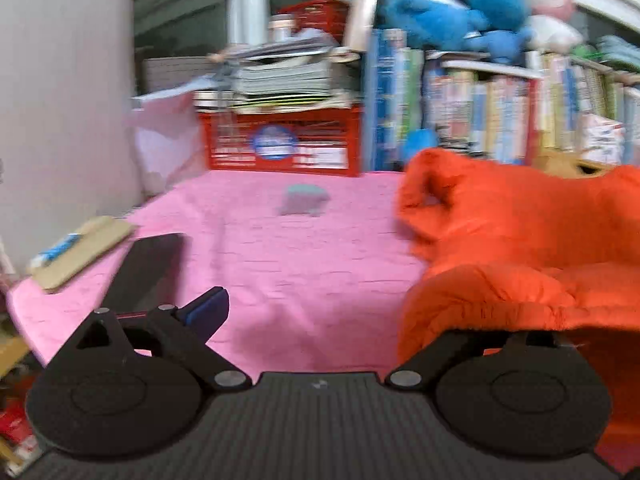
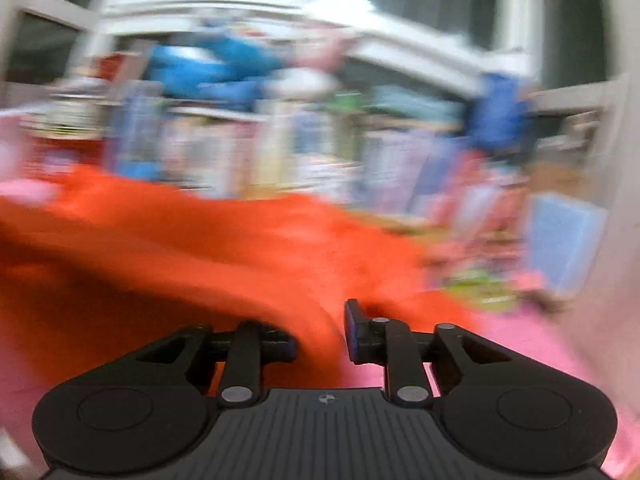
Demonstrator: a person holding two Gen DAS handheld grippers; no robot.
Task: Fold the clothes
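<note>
While the bright orange fleecy garment [image 1: 520,248] sits heaped on the right side of the left wrist view, on the pink textured bedspread [image 1: 280,248], both tools are at its edges. The left gripper [image 1: 360,320] stands wide apart, one blue-padded finger [image 1: 208,308] bare at lower left and the other buried under orange folds, so it pinches nothing. In the right wrist view, badly smeared, the right gripper [image 2: 320,336] has a ridge of orange cloth running between its parted jaws; I cannot tell whether the pads press on it. My worry is that the cloth slips free and the bundle slumps, dragging toward the flat cardboard piece [image 1: 80,248] at centre left.
</note>
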